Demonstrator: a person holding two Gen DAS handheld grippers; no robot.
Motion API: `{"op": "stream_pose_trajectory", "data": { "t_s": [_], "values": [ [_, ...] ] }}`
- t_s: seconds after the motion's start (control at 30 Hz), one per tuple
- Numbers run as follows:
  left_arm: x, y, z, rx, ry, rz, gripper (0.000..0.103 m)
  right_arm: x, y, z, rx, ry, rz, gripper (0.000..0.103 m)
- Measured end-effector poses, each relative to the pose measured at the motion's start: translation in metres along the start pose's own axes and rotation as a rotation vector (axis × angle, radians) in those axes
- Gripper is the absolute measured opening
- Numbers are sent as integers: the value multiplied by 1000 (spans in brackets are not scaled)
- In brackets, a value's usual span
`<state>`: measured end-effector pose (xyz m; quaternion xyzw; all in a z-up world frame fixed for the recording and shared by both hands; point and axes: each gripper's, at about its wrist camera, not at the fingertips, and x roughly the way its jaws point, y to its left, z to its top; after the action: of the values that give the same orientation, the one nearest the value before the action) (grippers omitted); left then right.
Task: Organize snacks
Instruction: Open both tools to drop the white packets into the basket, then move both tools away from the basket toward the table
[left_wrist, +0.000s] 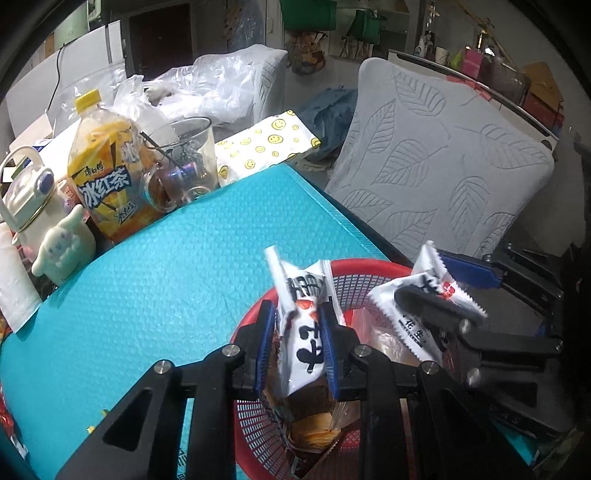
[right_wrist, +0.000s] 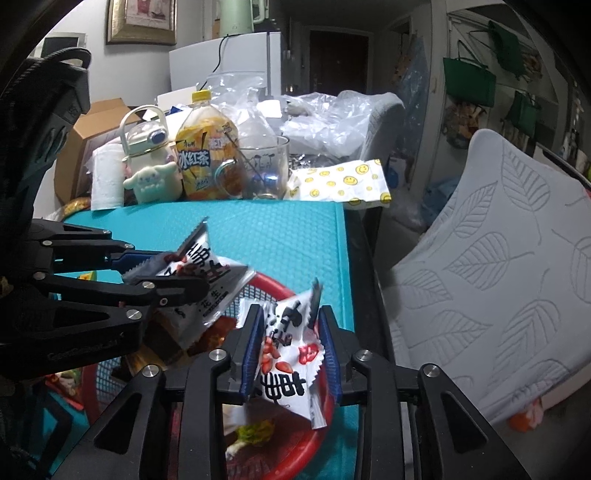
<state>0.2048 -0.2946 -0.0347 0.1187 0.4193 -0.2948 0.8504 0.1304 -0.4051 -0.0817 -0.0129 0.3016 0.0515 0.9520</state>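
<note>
A red mesh basket (left_wrist: 258, 435) sits on the teal mat near the table's right edge; it also shows in the right wrist view (right_wrist: 314, 439). Several wrapped snacks lie inside it. My left gripper (left_wrist: 300, 332) is shut on a white snack packet (left_wrist: 304, 339) with black lettering, held over the basket. My right gripper (right_wrist: 291, 339) is shut on a second white snack packet (right_wrist: 288, 362), also over the basket. In the left wrist view the right gripper (left_wrist: 443, 288) holds its packet (left_wrist: 417, 321) at the right. In the right wrist view the left gripper (right_wrist: 166, 273) holds its packet (right_wrist: 207, 280) at the left.
At the table's back stand an iced tea bottle (left_wrist: 107, 177), a glass mug (left_wrist: 184, 162), a cream flask (left_wrist: 44, 218), a paper roll (right_wrist: 107, 177) and a smiley napkin pack (left_wrist: 266, 144). A grey leaf-patterned chair (left_wrist: 436, 166) stands right of the table. The teal mat (left_wrist: 166, 280) covers the table.
</note>
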Motion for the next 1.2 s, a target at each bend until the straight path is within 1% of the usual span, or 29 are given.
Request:
{"op": "stream_pose_trajectory", "data": {
  "t_s": [0.03, 0.07, 0.1, 0.17, 0.27, 0.4, 0.57, 0.87, 1.2],
  "values": [
    [-1, 0, 0, 0, -1, 6, 36, -1, 0, -1, 2, 4, 6, 45],
    [-1, 0, 0, 0, -3, 14, 48, -1, 0, -1, 4, 6, 11, 51],
    [-3, 0, -1, 1, -9, 19, 59, -3, 0, -1, 7, 4, 14, 51],
    [-7, 0, 0, 1, -23, 37, 65, -6, -1, -1, 11, 1, 12, 51],
    [-11, 1, 1, -6, -27, 32, 65, -12, -4, 0, 18, -7, -3, 51],
    [-19, 1, 3, -13, -41, 30, 65, -17, -6, 2, 33, -11, 0, 51],
    [-35, 0, 3, -18, -64, 27, 65, -28, -6, 6, 46, -18, -12, 51],
    [-80, -2, 2, -10, -130, 45, 65, -61, 5, 16, 56, -72, -9, 51],
    [-135, -4, -13, -8, -208, 62, 65, -107, 31, 20, 33, -155, -5, 51]
  ]
}}
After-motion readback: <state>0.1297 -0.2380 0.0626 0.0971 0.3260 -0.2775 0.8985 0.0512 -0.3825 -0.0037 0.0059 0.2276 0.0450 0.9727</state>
